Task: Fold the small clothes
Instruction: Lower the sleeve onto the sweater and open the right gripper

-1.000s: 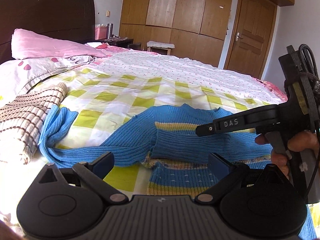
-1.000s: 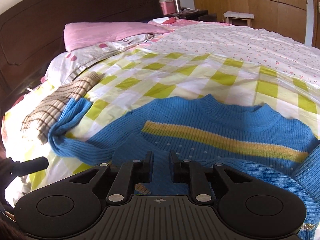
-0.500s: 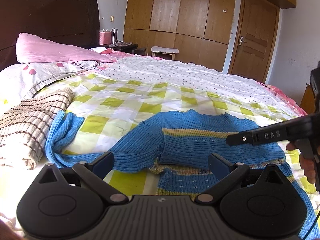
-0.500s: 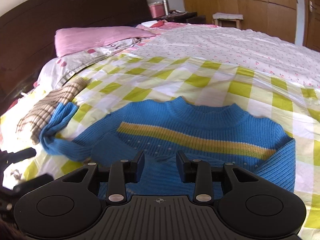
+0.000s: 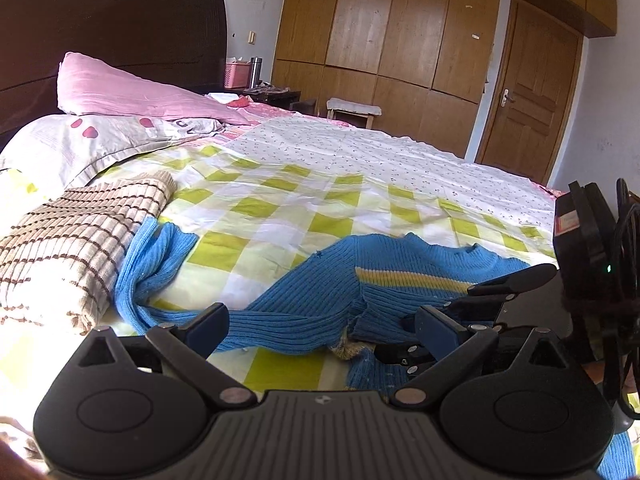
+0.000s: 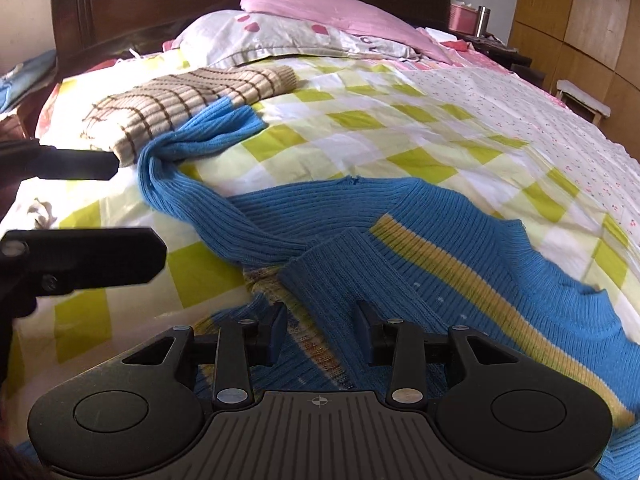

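Note:
A small blue knit sweater with a yellow stripe [image 5: 384, 284] lies on the checked bedsheet, its right sleeve folded across the chest. Its left sleeve [image 6: 192, 144] stretches out toward a folded brown-checked garment. In the right wrist view the sweater [image 6: 472, 264] lies under my right gripper [image 6: 322, 330], which is open, low over the folded sleeve's cuff. My left gripper [image 5: 320, 326] is open wide and empty, low over the sweater's left shoulder. The right gripper also shows in the left wrist view [image 5: 508, 292]. The left gripper's fingers [image 6: 84, 252] show at the left of the right wrist view.
A folded beige garment with brown lines [image 5: 68, 236] lies left of the sweater, touching the outstretched sleeve. Pink and white pillows [image 5: 132, 100] lie at the headboard. A yellow-green checked sheet [image 5: 280, 204] covers the bed. Wardrobes and a door stand behind.
Both grippers have swung left and lower over the sweater. My right gripper has opened wider and now sits over the folded sleeve's cuff.

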### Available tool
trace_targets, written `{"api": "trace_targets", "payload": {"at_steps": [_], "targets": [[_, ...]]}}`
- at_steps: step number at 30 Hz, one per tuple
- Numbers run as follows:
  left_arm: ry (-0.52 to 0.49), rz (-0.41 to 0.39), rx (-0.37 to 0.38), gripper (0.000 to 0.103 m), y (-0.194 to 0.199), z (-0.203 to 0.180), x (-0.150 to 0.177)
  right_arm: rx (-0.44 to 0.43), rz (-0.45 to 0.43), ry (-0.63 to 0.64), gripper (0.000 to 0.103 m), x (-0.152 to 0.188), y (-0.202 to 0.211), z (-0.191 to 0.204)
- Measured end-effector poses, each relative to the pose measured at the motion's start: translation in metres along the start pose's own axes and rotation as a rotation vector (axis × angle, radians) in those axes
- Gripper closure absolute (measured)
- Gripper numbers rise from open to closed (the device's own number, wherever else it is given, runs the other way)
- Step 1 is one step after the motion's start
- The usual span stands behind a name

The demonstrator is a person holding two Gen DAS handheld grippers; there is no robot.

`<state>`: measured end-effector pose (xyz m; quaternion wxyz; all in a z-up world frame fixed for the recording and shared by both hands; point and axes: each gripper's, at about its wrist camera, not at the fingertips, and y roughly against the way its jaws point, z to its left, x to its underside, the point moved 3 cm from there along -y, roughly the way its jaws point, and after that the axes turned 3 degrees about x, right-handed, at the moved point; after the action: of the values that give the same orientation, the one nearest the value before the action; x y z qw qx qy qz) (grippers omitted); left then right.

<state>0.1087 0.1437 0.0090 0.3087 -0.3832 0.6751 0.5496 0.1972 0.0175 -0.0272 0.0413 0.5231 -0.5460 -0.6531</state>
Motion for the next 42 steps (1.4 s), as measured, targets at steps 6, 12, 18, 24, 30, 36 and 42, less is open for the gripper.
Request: {"api": "trace_targets", "payload": {"at_steps": [6, 12, 18, 24, 30, 36, 42], "targets": [[0.02, -0.002, -0.015, 0.0, -0.002, 0.005, -0.001, 0.09, 0.001, -0.012, 0.094, -0.002, -0.003, -0.006], [0.045, -0.022, -0.009, 0.0, 0.001, 0.008, -0.004, 0.084, -0.164, -0.341, 0.095, -0.018, 0.056, -0.065], [0.064, -0.034, 0.008, 0.0, 0.002, 0.008, -0.004, -0.009, -0.263, -0.467, 0.09, -0.031, 0.079, -0.09], [0.049, -0.025, 0.008, 0.0, 0.001, 0.007, -0.003, -0.189, -0.1, -0.403, 0.083, -0.02, 0.036, -0.045], [0.031, -0.015, 0.014, 0.0, -0.003, 0.004, -0.001, -0.11, -0.082, -0.423, 0.079, 0.004, 0.043, -0.053], [0.008, -0.041, -0.049, 0.0, -0.004, 0.011, 0.0, 0.017, 0.011, -0.416, 0.078, 0.029, 0.009, -0.058], [0.073, -0.048, -0.179, 0.0, -0.007, 0.044, -0.009, -0.002, -0.084, -0.452, 0.077, 0.035, 0.047, -0.05]]}}
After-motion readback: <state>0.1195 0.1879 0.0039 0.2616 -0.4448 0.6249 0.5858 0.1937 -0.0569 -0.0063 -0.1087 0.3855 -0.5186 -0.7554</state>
